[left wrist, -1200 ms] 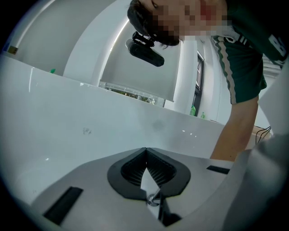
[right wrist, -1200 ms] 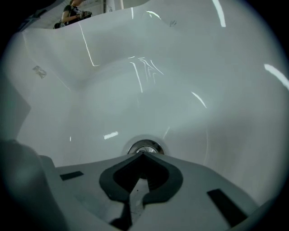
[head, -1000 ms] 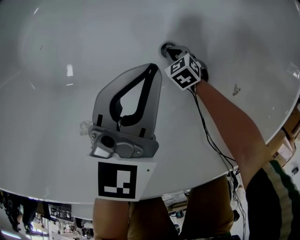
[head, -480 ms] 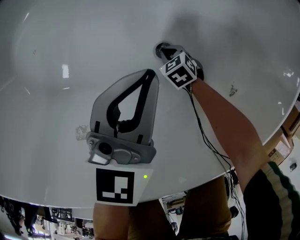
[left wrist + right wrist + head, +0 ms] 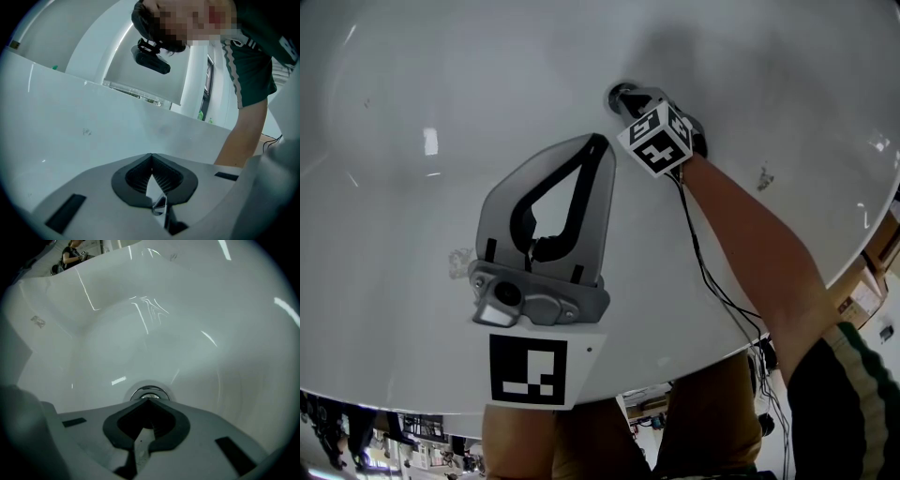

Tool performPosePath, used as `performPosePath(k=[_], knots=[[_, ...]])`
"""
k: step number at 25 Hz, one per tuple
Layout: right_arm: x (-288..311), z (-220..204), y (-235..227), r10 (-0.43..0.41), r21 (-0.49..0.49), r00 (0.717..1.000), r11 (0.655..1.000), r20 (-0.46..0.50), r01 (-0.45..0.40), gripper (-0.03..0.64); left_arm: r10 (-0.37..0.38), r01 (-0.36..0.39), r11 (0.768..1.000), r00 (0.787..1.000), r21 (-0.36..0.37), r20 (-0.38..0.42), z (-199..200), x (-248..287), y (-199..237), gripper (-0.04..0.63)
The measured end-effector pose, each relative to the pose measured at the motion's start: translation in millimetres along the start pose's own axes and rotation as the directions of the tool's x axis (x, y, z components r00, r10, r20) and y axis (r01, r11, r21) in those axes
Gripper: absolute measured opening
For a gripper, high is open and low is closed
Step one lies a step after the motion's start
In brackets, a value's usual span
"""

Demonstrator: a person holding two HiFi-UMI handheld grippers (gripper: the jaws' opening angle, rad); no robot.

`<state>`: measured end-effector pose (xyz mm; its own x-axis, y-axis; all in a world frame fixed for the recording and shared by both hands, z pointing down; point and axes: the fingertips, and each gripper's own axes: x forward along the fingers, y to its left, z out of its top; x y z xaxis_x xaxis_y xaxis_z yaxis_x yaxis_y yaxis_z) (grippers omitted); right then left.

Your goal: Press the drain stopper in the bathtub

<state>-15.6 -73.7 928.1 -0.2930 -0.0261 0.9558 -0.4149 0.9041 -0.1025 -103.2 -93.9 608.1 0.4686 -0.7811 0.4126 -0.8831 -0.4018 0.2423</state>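
Observation:
The round chrome drain stopper [image 5: 149, 393] sits in the floor of the white bathtub [image 5: 412, 84]; in the head view it is the dark ring [image 5: 620, 96] just beyond my right gripper. My right gripper [image 5: 148, 401] is shut with nothing in it, its closed tips right at the stopper's near rim [image 5: 630, 101]. Whether they touch it I cannot tell. My left gripper [image 5: 598, 141] hangs over the tub's near side, shut and holding nothing, its tips [image 5: 151, 155] pointing at the tub's far wall.
A person's bare right arm [image 5: 750, 253] with a cable [image 5: 708, 272] reaches across the tub's rim [image 5: 694, 356]. The person's legs [image 5: 712, 422] stand beside the tub. A small dark mark [image 5: 764, 178] lies on the tub surface to the right.
Both grippers drifted slightly left in the head view between one second ago and half a second ago; the right gripper stays at the stopper. Since then nothing visibly moved.

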Motion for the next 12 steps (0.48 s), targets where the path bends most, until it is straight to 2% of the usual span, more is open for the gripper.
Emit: performPosePath(k=[7, 12], knots=[[-1.0, 0.0, 0.8, 0.004, 0.014, 1.000, 1.000, -0.015, -0.004, 0.015, 0.004, -0.004, 1.000, 1.000, 0.010, 0.000, -0.4, 0.3, -0.8, 0.009], [-6.5, 2.1, 3.1, -0.013, -0.027, 1.000, 1.000, -0.008, 0.013, 0.015, 0.012, -0.012, 1.000, 1.000, 0.005, 0.003, 1.4, -1.2, 1.1, 0.009]])
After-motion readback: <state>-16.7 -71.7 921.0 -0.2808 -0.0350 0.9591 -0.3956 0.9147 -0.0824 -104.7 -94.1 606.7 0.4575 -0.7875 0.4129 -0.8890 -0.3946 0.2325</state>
